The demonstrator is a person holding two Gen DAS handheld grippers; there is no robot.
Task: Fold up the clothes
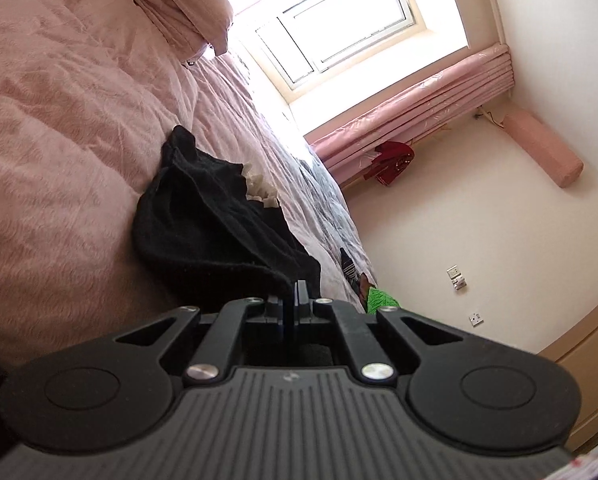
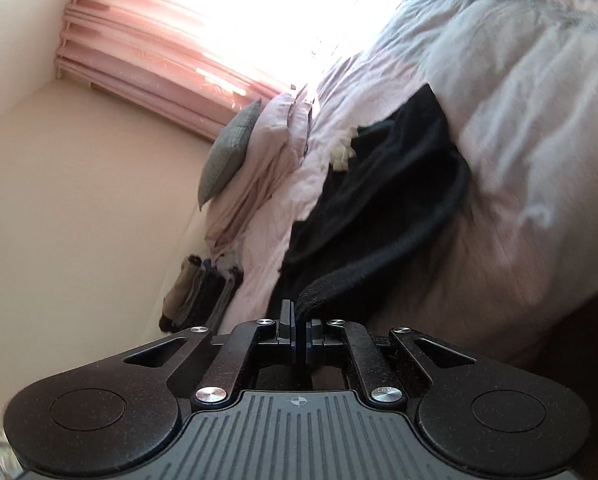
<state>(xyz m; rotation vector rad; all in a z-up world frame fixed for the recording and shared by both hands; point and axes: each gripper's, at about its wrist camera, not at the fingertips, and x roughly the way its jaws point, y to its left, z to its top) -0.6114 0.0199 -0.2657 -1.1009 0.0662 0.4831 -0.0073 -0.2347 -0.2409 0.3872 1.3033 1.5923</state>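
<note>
Both hand-held grippers – left (image 1: 297,292) & right (image 2: 295,312) – clamped tight on black garment (image 1: 203,216) over pink bed (image 1: 59,120).

Right gripper (image 2: 295,312) up front, jaws pressed together on an edge of the black garment (image 2: 383,184), and the cloth runs away from the pinch in a rumpled band onto the bed (image 2: 519,92). The bed's pale pink cover lies wrinkled all round it. A bit of white fabric (image 2: 343,148) peeks out at the garment's far end. Grey pillow (image 2: 229,152) propped at the bed's edge, pink curtain (image 2: 151,56) bunched by the glaring window, folded clothes (image 2: 203,296) stacked by the wall.
</note>
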